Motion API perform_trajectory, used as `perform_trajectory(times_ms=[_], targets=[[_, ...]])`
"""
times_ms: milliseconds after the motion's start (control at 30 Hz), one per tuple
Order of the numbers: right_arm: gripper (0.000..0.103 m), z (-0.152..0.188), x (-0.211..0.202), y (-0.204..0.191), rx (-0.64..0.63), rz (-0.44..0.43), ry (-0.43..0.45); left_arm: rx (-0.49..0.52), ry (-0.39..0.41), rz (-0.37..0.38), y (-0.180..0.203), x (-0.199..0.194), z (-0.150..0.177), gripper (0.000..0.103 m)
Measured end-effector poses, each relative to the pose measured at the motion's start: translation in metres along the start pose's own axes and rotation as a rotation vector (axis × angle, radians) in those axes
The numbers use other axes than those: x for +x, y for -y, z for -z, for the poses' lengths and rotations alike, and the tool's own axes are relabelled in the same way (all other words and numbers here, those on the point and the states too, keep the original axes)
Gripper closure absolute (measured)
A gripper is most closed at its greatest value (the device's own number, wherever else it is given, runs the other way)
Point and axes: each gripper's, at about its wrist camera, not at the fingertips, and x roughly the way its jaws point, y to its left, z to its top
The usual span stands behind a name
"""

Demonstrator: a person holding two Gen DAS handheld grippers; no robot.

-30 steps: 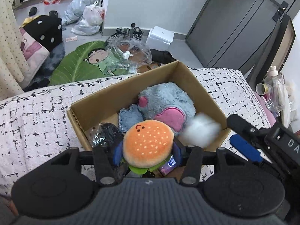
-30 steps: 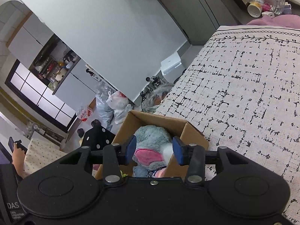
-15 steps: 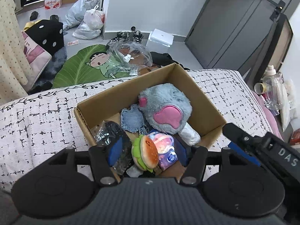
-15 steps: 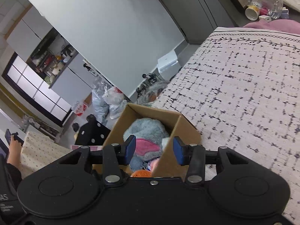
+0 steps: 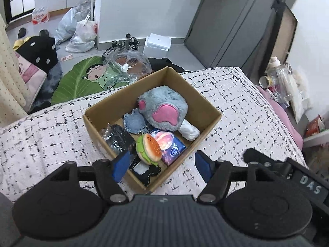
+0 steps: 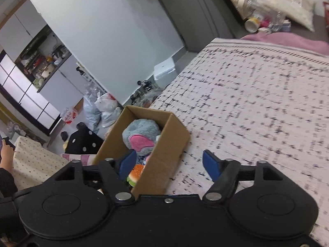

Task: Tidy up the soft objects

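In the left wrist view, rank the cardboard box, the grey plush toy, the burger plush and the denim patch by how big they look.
Largest to smallest:
1. cardboard box
2. grey plush toy
3. burger plush and denim patch: look alike, and the burger lies nearer the camera, so unranked.

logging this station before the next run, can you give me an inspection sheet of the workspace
Surface: bed cover, pale with black grid marks, carries the box.
Job's things: cardboard box open on top, holding a grey-and-pink plush, a burger plush on its edge, denim patch, pink-blue packet, dark bagged item, white roll.
Clutter: bottles and cups beside the bed.
Grippers: left gripper open, nothing between its fingers; right gripper open across the box's near corner; both have just been opening.
Cables: nothing seen.
Surroundings: floor with plastic bags, leaf mat, grey doors.
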Motion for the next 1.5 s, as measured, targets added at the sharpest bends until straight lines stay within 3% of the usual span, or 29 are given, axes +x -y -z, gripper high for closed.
perform_trajectory(times_ms=[167, 433, 733, 1167, 1500], targets=[[0.021, 0.011, -0.032, -0.001, 0.003, 0.018, 0.003, 0.033, -0.016, 0.03, -0.003, -0.021, 0.005, 0.023], [0.0, 0.026, -0.081, -0.009, 0.015, 0.045, 0.046, 0.044, -0.048, 0.104, -0.008, -0.058, 0.017, 0.011], [0.0, 0.034, -0.129, -0.022, -0.012, 0.044, 0.1, 0.128, 0.0, 0.132, -0.006, -0.103, 0.031, 0.001], [0.0, 0.053, -0.167, -0.046, -0.08, 0.135, 0.127, 0.229, 0.06, 0.139, -0.005, -0.152, 0.047, 0.0], [0.0, 0.071, -0.186, -0.059, -0.119, 0.146, 0.124, 0.273, 0.092, 0.122, -0.015, -0.18, 0.063, 0.0]])
